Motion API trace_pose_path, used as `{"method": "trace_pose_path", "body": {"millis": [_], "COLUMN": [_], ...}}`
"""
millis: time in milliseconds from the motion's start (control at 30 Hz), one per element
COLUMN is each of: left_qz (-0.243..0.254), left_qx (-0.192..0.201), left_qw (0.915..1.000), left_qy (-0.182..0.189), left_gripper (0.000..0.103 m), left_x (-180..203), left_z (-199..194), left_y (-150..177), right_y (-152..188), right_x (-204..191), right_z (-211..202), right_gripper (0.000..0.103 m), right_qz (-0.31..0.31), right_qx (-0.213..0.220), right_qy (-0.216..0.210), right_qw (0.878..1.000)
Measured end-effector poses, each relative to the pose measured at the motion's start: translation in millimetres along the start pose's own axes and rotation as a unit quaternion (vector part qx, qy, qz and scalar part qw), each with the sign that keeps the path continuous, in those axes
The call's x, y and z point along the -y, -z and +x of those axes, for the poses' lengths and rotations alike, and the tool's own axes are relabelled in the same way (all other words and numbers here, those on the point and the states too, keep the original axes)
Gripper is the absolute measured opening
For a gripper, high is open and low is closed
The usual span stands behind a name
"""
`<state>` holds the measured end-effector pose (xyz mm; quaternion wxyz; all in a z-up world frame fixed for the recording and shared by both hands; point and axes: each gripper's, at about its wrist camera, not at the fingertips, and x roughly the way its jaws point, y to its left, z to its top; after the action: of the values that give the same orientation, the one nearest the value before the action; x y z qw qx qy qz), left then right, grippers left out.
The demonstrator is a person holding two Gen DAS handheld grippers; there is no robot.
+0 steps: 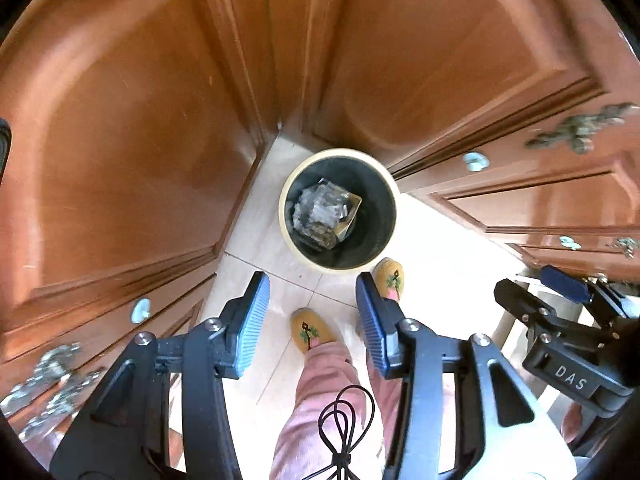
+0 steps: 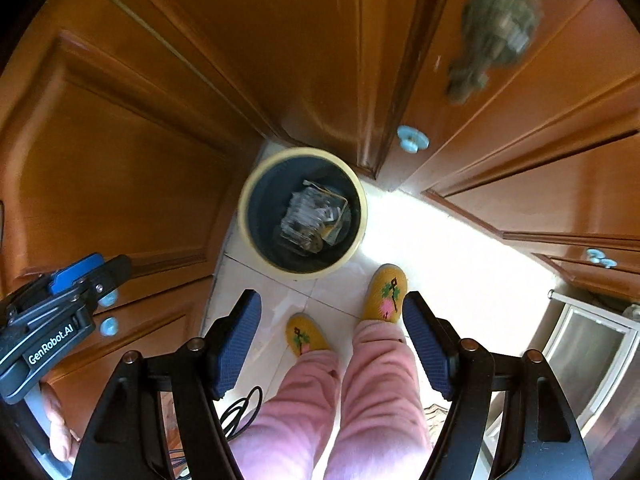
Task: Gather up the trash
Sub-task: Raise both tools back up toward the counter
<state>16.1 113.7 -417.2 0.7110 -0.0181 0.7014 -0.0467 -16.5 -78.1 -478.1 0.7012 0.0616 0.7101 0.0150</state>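
A round bin with a cream rim (image 1: 394, 200) and dark inside stands on the pale tiled floor in a corner of wooden cabinets. Crumpled clear plastic trash (image 1: 320, 212) lies inside it. In the right wrist view the bin's rim (image 2: 244, 216) and the trash (image 2: 308, 220) show too. My left gripper (image 1: 310, 320) is open and empty, high above the floor, just short of the bin. My right gripper (image 2: 332, 340) is open and empty, also above the floor. Each gripper shows at the edge of the other's view: the right one (image 1: 560, 304), the left one (image 2: 80, 276).
Wooden cabinet doors and drawers (image 1: 120, 140) with pale blue knobs (image 1: 141, 310) enclose the corner on both sides. The person's pink trousers (image 2: 360, 400) and yellow slippers (image 2: 386, 292) are below the grippers. A black cable (image 1: 344, 420) hangs down. A metal-framed object (image 2: 592, 344) sits at the right.
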Motion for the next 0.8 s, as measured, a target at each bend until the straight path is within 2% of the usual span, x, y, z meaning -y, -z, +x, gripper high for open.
{"method": "trace_pose_path", "body": {"millis": [133,367,600,800], "left_qz": [0.019,0.064,0.088,0.105], "left_qx": [0.006,0.039,0.079,0.120], "left_qw": [0.9997,0.9970,0.9929,0.9872], "left_qy": [-0.010,-0.021,-0.018,-0.010], "left_gripper": [0.042,0.042,0.042,0.042], "left_x": [10.0,29.7,48.3,62.2], "left_z": [-44.4,-120.1,-175.5,-214.5], "left_y": [2.8,-1.2,-20.9,-44.5], "right_y": [7.6,18.5,16.8,11.0], "right_x": [-4.9,-11.3,-10.0,1.7], "right_z": [-51.9,-145.1,-223.9,-284.3], "right_gripper": [0.075,0.075,0.075,0.075], "right_qz": [0.003,0.013,0.018,0.028], "right_qx": [0.018,0.087,0.169,0.223], "right_qy": [-0.010,-0.026,-0.017,-0.010], "right_qw": [1.000,0.996,0.985,0.974]}}
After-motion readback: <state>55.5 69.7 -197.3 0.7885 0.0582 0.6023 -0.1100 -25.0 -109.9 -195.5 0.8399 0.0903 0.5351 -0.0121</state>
